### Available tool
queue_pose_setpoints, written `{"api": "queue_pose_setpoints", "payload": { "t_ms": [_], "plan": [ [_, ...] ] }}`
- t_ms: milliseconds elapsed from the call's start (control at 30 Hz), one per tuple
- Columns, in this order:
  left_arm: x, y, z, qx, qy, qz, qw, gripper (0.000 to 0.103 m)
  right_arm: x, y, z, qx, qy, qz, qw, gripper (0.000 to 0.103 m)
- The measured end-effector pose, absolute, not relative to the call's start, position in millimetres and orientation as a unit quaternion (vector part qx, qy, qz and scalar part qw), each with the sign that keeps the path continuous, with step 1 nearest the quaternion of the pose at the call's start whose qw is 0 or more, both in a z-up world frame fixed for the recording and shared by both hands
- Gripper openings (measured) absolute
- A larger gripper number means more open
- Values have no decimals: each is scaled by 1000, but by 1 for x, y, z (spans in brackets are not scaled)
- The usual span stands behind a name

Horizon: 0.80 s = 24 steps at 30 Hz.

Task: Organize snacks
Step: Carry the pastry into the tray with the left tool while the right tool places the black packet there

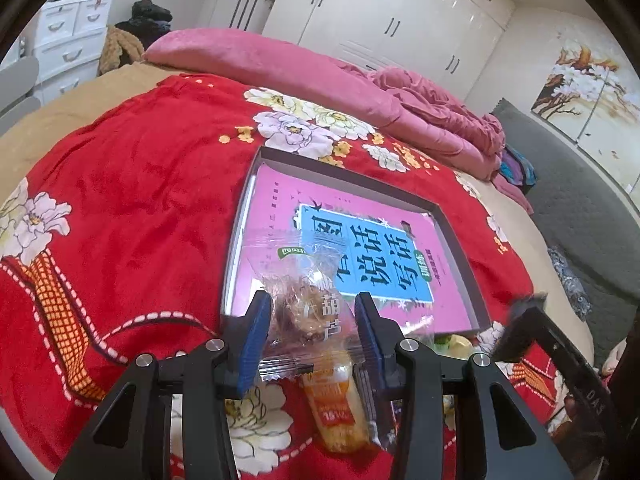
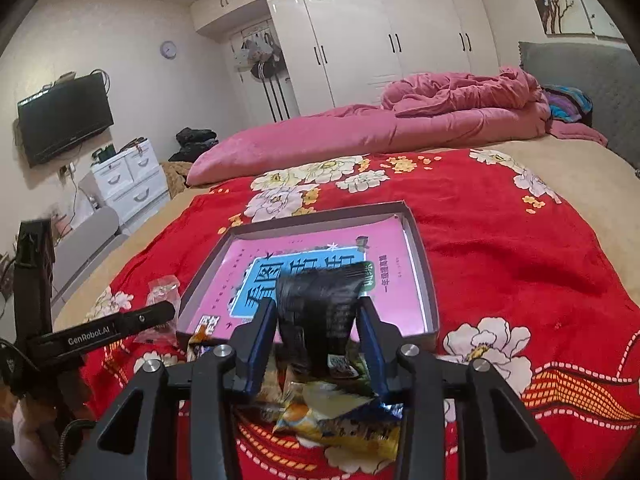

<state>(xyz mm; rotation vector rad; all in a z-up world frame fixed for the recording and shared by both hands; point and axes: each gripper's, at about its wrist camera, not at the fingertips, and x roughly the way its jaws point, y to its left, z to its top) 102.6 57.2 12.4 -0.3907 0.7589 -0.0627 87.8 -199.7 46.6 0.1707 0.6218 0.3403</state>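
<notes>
My left gripper (image 1: 313,320) is shut on a clear snack packet (image 1: 296,276) with brown pieces inside, held over the near corner of a shallow grey box (image 1: 460,248). A pink book (image 1: 280,200) lies in that box. An orange snack packet (image 1: 340,404) lies on the red bedspread under the left gripper. My right gripper (image 2: 317,312) is shut on a black snack packet (image 2: 320,296), blurred, just above the box's (image 2: 320,214) near edge. Loose yellow and blue snack packets (image 2: 340,420) lie below it. The left gripper's finger (image 2: 132,320) shows at the left of the right wrist view.
The box sits on a red flowered bedspread (image 2: 500,240) over a bed. A rolled pink quilt (image 2: 360,132) lies along the far side, with a grey headboard (image 2: 580,80) to the right. White drawers (image 2: 128,180) and a wall television (image 2: 64,116) stand at the left.
</notes>
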Motion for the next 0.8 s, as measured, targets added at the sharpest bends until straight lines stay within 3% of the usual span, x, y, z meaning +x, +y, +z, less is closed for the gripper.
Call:
{"api": "queue_pose_setpoints", "payload": {
  "t_ms": [800],
  "plan": [
    [141, 49, -6, -159, 394, -29, 905, 45, 132, -214, 15, 85, 375, 132, 914, 38]
  ]
}}
